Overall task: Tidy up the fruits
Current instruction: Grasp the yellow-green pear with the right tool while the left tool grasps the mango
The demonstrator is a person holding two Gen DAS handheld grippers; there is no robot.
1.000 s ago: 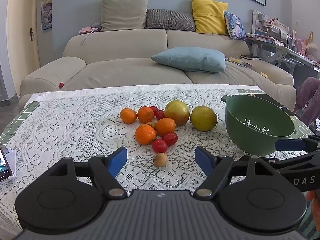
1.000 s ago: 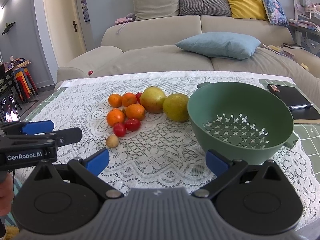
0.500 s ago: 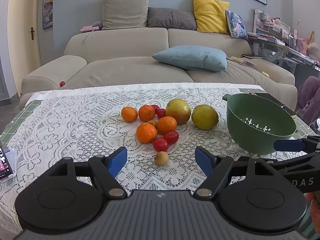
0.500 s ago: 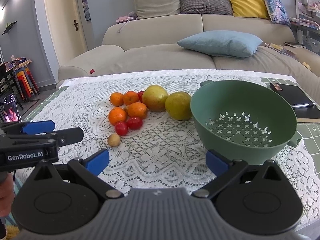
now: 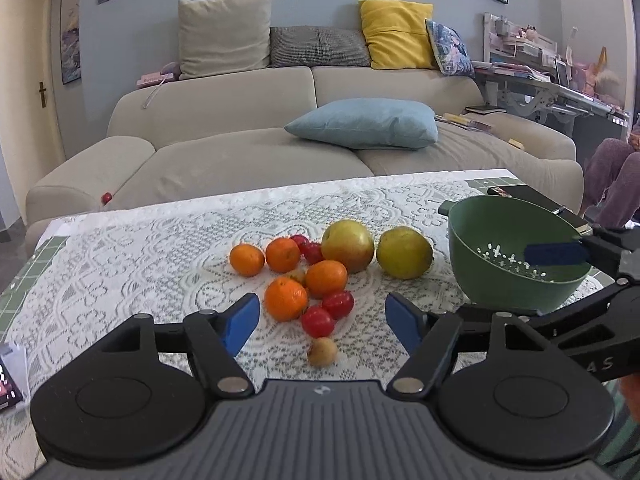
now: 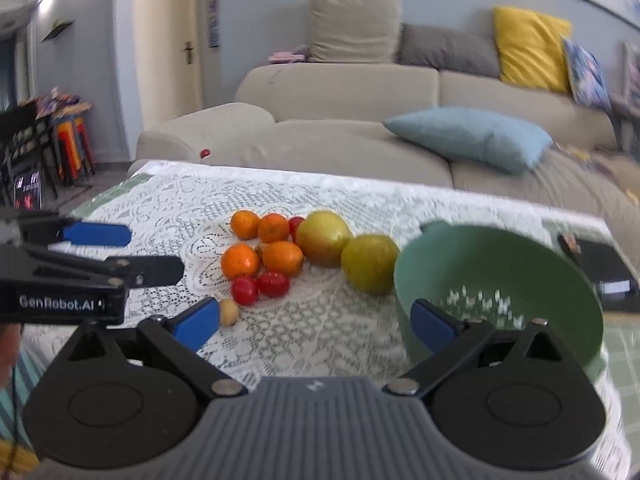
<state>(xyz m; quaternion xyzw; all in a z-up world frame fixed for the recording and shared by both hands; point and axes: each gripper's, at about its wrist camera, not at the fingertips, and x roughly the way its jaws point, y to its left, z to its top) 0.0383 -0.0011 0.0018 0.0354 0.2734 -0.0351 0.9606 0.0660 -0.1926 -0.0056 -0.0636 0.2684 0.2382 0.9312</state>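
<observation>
Small round tan fruit on lace-covered counter, nearest of pile left of green plastic colander, dead ahead between left tongs, narrowing yet empty; right tongs likewise narrowing, empty, farther off.

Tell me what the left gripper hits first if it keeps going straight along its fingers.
Most likely the small tan fruit, which lies between the closing, empty fingers of the left gripper, then the red tomatoes just behind it. Depth is hard to judge here.
</observation>
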